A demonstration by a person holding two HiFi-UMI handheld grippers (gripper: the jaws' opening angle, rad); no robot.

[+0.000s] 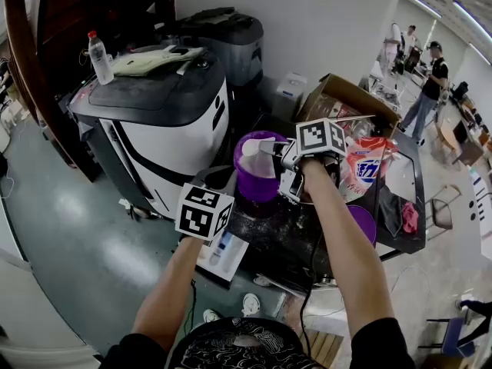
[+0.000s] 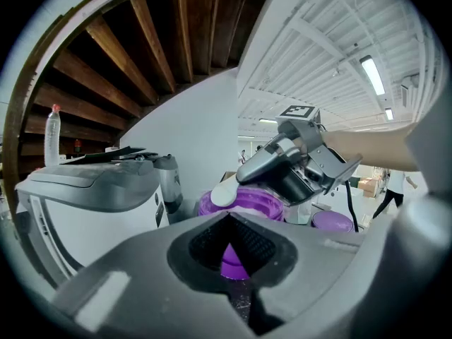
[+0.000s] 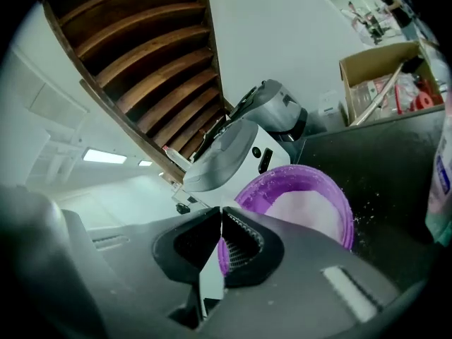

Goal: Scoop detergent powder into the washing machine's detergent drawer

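Right gripper [image 3: 220,215]: fingers pinch scoop [image 2: 224,190] handle, over tub [image 3: 337,202].
Left gripper [image 2: 227,217]: fingers pressed together, empty.
Risk: tilt your wrist and powder [image 3: 304,212] likely spills on tabletop [image 3: 385,164].

Head view sits high, looking steeply down over both arms: washing machine [image 1: 157,118] upper left, purple tub [image 1: 257,184] mid-frame. Left gripper view sits low and close, looking level across at the tub [image 2: 265,203], with the right gripper [image 2: 247,175] and its scoop [image 2: 224,188] above it. Right gripper view tilts down into the tub [image 3: 300,202] from right on top. All three catch the tub and the machine.
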